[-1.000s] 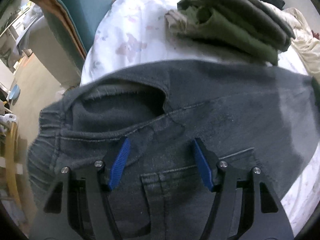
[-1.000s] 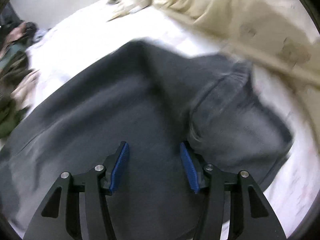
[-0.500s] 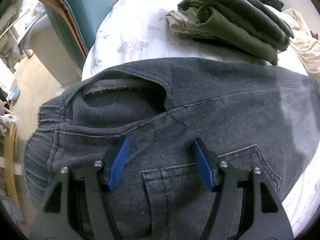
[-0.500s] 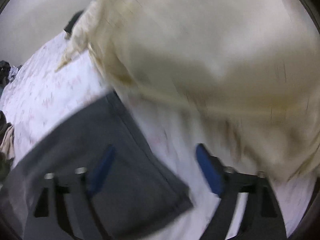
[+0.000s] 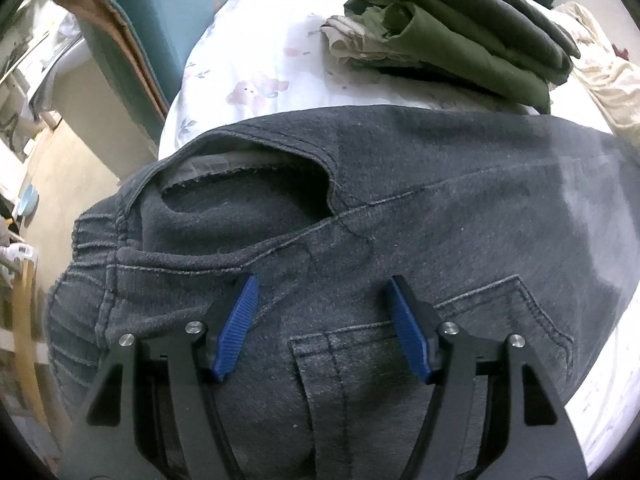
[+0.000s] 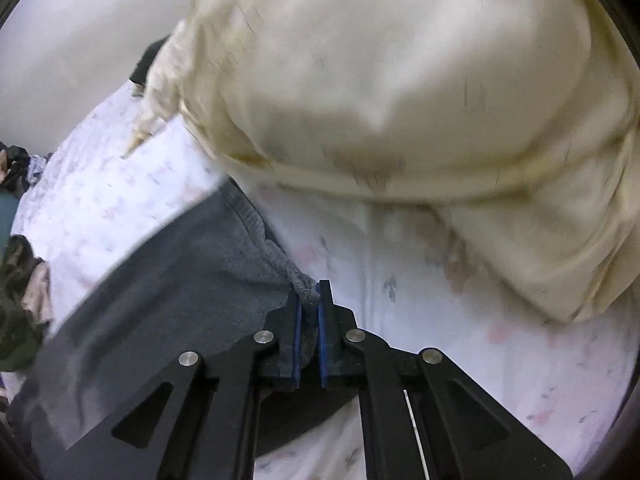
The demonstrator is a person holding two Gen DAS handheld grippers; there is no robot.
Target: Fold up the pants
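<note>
Grey pants (image 5: 400,208) lie crosswise, waistband leftward; left claw (image 5: 322,320) gapes above, right claw (image 6: 308,304) pinches their hem.

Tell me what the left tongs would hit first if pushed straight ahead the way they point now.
Most likely the grey pants themselves: the open left tongs hang over the seat area near the back pocket, and denim fills the view ahead. Depth is unclear; the folded green clothes lie farther on.

pants (image 5: 400,208) lie across the bed (image 5: 256,60), mid frame; folded clothes (image 5: 452,28) stacked behind them, upper right; blanket (image 6: 400,100) heaped beyond the hem.
</note>
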